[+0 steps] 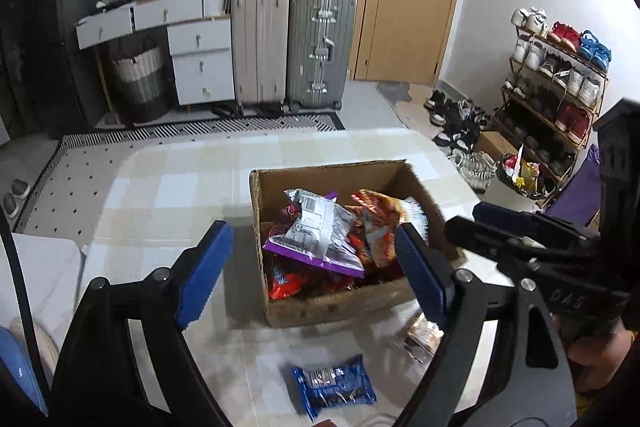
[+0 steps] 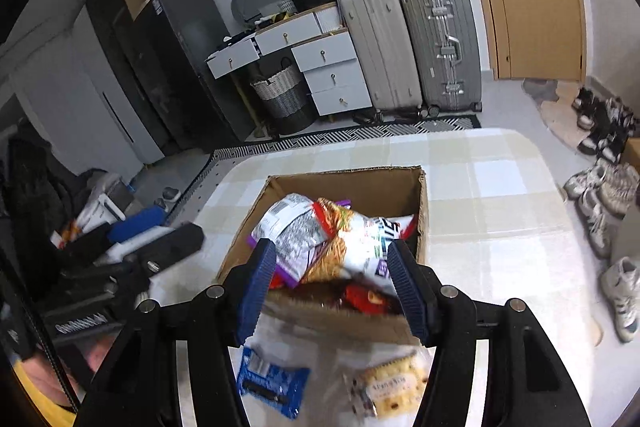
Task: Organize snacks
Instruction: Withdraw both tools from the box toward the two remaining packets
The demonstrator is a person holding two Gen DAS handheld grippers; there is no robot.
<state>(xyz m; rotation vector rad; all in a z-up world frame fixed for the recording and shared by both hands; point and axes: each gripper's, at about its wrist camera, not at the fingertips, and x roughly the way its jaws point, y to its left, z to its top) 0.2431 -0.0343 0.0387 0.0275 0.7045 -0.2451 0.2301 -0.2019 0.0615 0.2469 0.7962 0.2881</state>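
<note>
An open brown cardboard box (image 1: pixel 336 301) sat on the pale checked worktop (image 1: pixel 180 183), heaped with crinkly snack bags, a silver-and-purple packet (image 1: pixel 316 235) on top. The left claw (image 1: pixel 316 269) hovered before the box, fingers wide apart and empty. The right claw (image 2: pixel 334 289) was likewise spread and empty. A small blue wrapped snack (image 2: pixel 272 383) and a clear-wrapped yellow cracker pack (image 2: pixel 390 387) lay on the worktop near the box.

light: even indoor, soft shadows | blur: near foreground smeared | edges: fisheye-bent, black corners
</note>
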